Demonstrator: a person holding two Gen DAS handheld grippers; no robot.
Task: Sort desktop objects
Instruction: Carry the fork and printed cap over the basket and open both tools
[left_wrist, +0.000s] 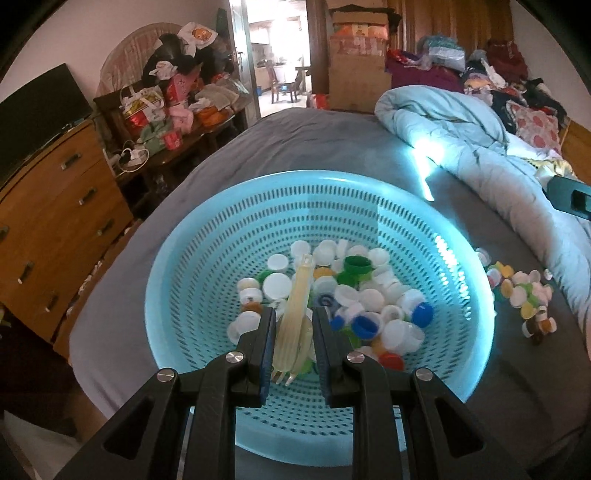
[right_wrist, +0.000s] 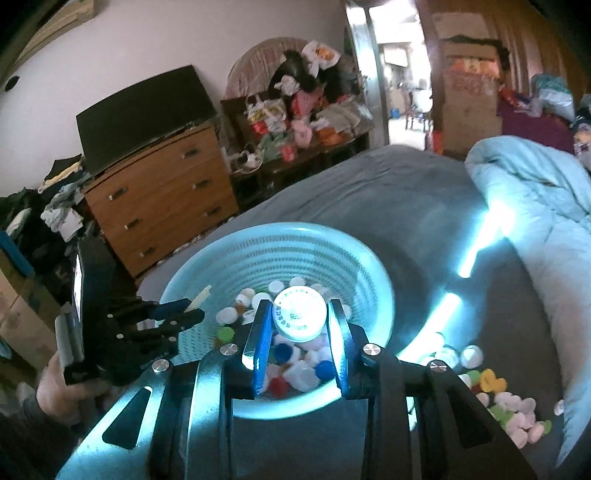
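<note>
A light blue perforated basket (left_wrist: 229, 229) sits on the grey bed and holds several bottle caps (left_wrist: 369, 295), mostly white with some blue, green and red. My left gripper (left_wrist: 294, 314) is shut on a pale yellow plastic fork (left_wrist: 295, 314) above the caps, tines toward the camera. My right gripper (right_wrist: 300, 314) is shut on a large white bottle cap (right_wrist: 300, 314) over the basket (right_wrist: 373, 273). The left gripper (right_wrist: 184, 314) with the fork also shows at the basket's left rim in the right wrist view.
A loose pile of caps (left_wrist: 524, 295) lies on the grey sheet (left_wrist: 314, 147) right of the basket, also in the right wrist view (right_wrist: 509, 406). A rumpled blue quilt (left_wrist: 461, 147) lies right. A wooden dresser (left_wrist: 55, 229) and cluttered table (left_wrist: 170, 122) stand left.
</note>
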